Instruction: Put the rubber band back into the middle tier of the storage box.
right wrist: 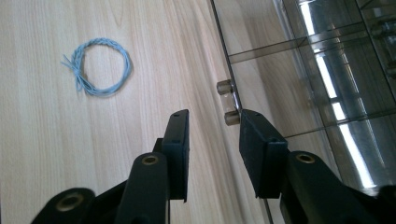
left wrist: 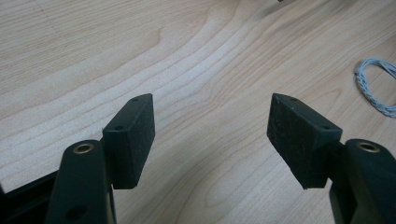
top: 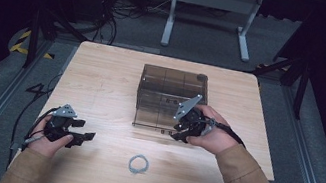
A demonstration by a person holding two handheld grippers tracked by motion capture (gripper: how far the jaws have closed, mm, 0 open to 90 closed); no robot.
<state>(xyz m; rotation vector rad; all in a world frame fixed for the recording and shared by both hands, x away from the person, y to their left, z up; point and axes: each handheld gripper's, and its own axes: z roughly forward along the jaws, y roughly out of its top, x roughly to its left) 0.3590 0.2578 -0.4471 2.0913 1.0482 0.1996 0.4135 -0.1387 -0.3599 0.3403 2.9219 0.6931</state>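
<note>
The right tool (right wrist: pixel 212 126) is half open at the small knob (right wrist: pixel 227 100) of the smoky plastic box (top: pixel 171 90) and grips nothing. The left tool (left wrist: pixel 210 135) is wide open and empty above the desk (top: pixel 101 85), near the blue cord ring (top: pixel 138 164).

Grey floor (top: pixel 126 29), white table frame (top: pixel 210 13)

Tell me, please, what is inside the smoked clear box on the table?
The smoked clear box shows inner dividers forming compartments, which look empty. The dark tint and reflections hide the far corners. The right gripper sits open at its front handle.
</note>
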